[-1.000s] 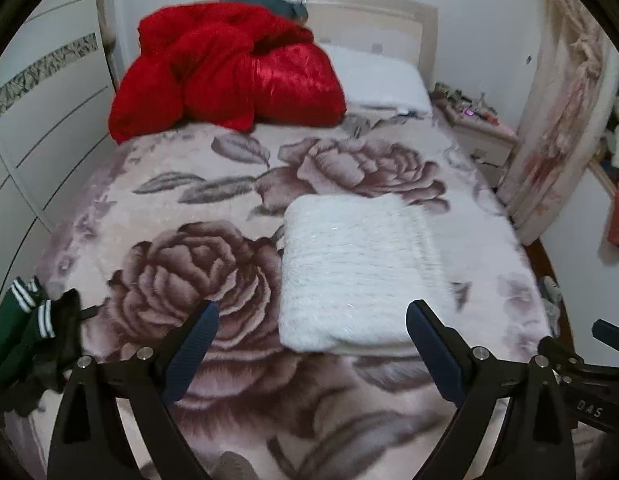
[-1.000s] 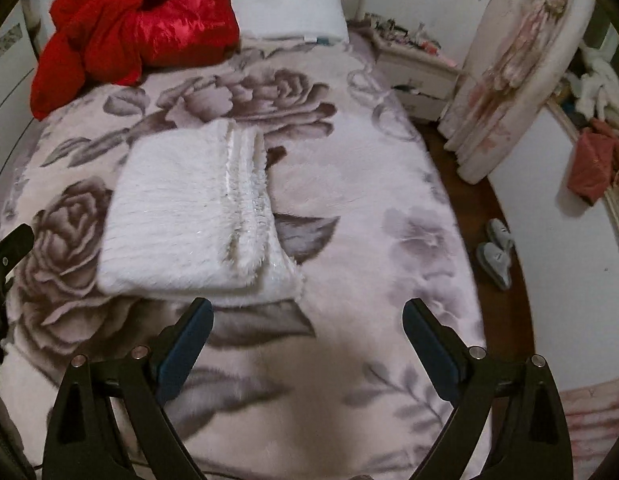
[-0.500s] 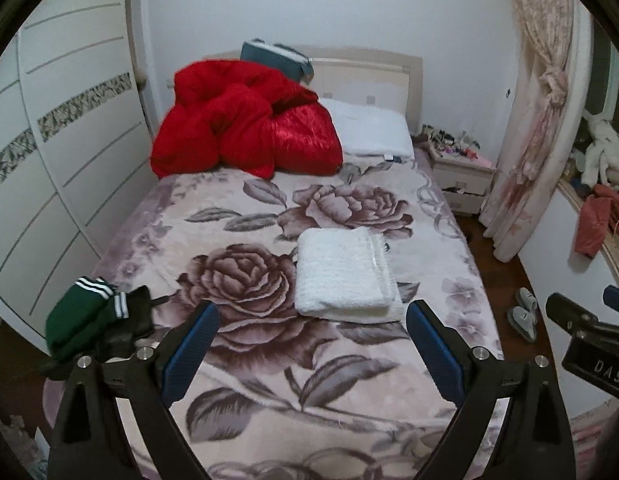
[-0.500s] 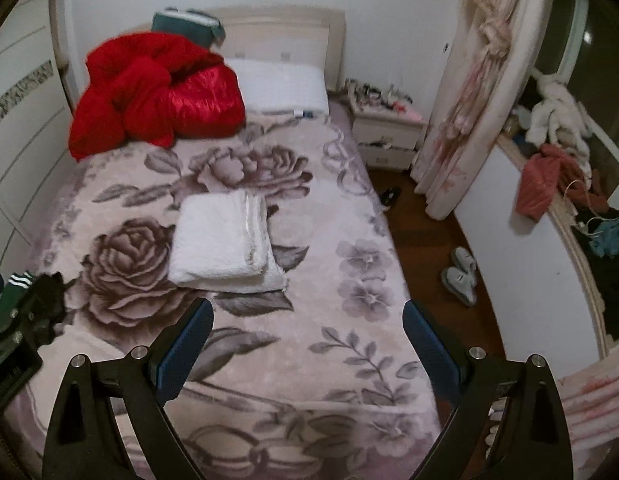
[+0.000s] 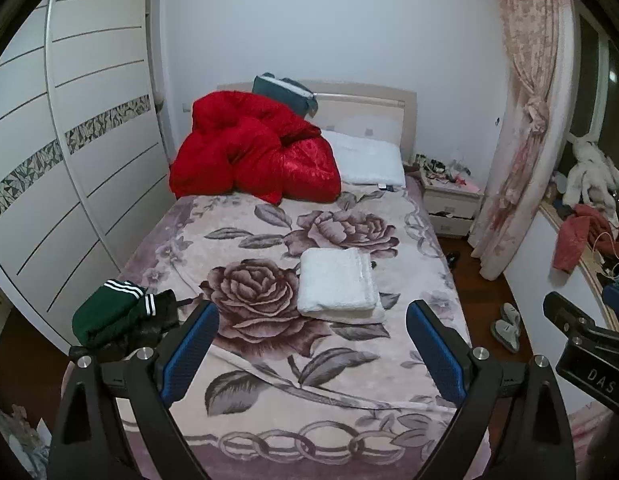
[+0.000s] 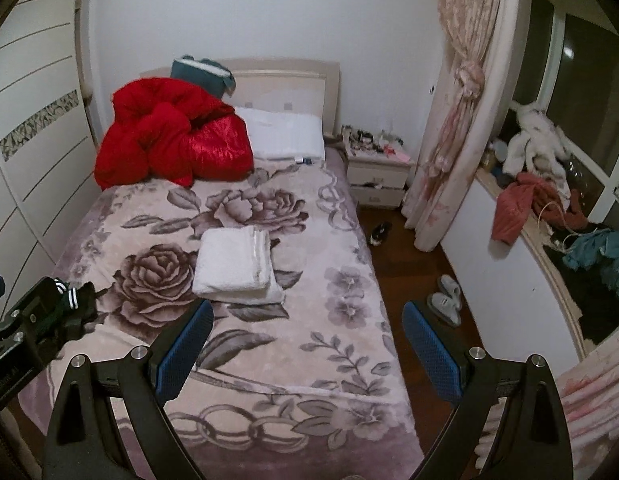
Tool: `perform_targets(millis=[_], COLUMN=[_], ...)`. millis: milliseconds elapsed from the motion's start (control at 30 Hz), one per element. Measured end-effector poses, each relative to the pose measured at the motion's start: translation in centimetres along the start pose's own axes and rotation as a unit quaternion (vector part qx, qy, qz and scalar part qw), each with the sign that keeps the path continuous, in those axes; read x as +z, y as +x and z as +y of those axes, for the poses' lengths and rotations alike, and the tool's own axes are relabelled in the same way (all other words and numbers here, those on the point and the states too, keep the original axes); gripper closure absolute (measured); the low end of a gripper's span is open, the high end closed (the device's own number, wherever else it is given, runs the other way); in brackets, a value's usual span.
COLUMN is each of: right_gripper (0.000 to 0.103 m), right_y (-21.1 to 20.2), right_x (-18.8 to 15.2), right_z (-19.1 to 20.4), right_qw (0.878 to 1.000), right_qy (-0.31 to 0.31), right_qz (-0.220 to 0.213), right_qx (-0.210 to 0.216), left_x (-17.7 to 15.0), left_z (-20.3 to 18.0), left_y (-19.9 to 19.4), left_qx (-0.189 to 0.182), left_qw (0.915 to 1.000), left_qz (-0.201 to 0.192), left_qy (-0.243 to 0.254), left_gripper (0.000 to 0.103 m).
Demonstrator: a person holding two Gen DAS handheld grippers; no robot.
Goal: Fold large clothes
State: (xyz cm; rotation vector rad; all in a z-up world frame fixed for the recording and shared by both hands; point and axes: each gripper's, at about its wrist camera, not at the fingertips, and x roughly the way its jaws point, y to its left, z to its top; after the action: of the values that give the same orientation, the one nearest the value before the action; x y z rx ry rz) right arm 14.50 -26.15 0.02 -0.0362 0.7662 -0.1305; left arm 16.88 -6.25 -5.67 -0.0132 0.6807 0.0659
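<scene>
one folded white garment (image 5: 336, 282) lies at mid-frame on the floral blanket (image 5: 269, 364) of the bed, well apart from both claws. left claw (image 5: 311, 350) and right claw (image 6: 307, 348), one per view, each stand wide open and hold nothing. one red quilt (image 5: 253, 156) and one white pillow (image 5: 367, 158) at upper centre. one green striped garment (image 5: 109, 312) at lower left, partly hidden in the right view. two slippers (image 6: 445, 298) on the floor.

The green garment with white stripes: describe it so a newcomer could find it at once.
Start at the bed with the rose-patterned blanket and go to its near edge by the wardrobe. The green garment lies bunched there on dark clothing. Its white stripes set it apart from the folded white garment mid-bed.
</scene>
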Motion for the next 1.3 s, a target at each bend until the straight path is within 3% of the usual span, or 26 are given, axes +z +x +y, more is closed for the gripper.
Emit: perform_targets(millis=[167,433,1300], right_gripper=[0.006,0.002,0.001], right_y=[-3.8,-6.6,-9.4], right_x=[0.1,-0.2,-0.1], right_z=[0.0,-0.2,-0.3], right_qw=[1.0,0.999,0.999], right_qy=[-0.014,-0.02,-0.011], right_qz=[-0.025,-0.033,-0.049], right_qx=[0.0,0.013,0.016], left_x=[-0.7,-1.1,-0.9], left_z=[-0.3,-0.7,0.0], left_y=[-1.6,-3.5,-7.0], left_qx=[-0.003,-0.006,0.001], left_qw=[0.9999,0.9998,0.9986], left_qz=[-0.005,-0.012,-0.053], left_qy=[0.009,0.015,-0.002], left_gripper=[0.007,0.007,0.006])
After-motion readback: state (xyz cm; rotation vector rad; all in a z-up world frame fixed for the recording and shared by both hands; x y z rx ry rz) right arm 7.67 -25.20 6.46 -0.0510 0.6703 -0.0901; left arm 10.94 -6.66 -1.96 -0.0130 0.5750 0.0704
